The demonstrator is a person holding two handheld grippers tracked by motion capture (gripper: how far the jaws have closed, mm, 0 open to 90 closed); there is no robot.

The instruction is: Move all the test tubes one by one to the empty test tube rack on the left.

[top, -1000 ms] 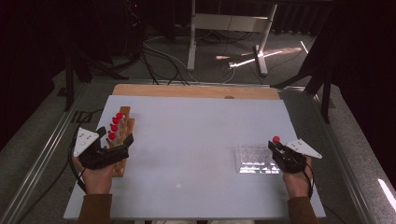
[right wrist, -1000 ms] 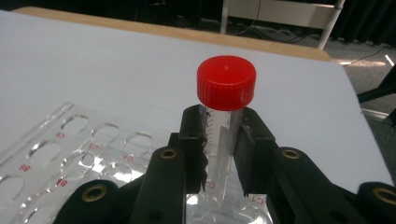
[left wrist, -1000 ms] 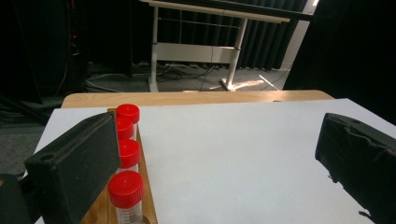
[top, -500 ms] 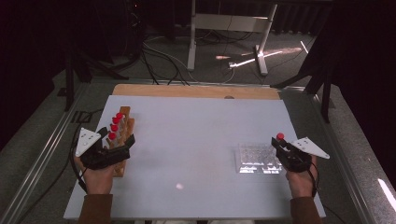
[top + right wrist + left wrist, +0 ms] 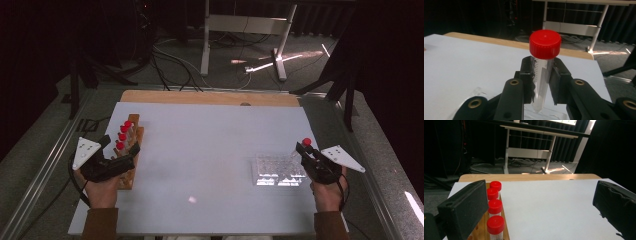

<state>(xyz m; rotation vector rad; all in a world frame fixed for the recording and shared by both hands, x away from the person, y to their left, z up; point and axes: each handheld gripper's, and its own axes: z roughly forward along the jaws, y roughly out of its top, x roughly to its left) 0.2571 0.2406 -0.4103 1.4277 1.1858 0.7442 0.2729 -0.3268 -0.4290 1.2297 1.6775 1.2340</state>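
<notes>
Red-capped tube [image 5: 543, 72] upright, clamped in right tongs [image 5: 543, 82].

Lab, capped tubes [image 5: 495, 206], wooden rack [image 5: 131, 150]

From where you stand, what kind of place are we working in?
Probably a lab-style test bench in a dark workshop: red-capped tubes in a wooden rack, a clear plastic rack on the white table, cables across the floor behind.

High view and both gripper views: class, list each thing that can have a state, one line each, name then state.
Right gripper: shut on the tube.
Tube: capped, upright, held above the clear rack.
Clear rack: on the table, no tubes seen in it.
Left gripper: open, nothing between its jaws.
Wooden rack: holding four capped tubes.
</notes>
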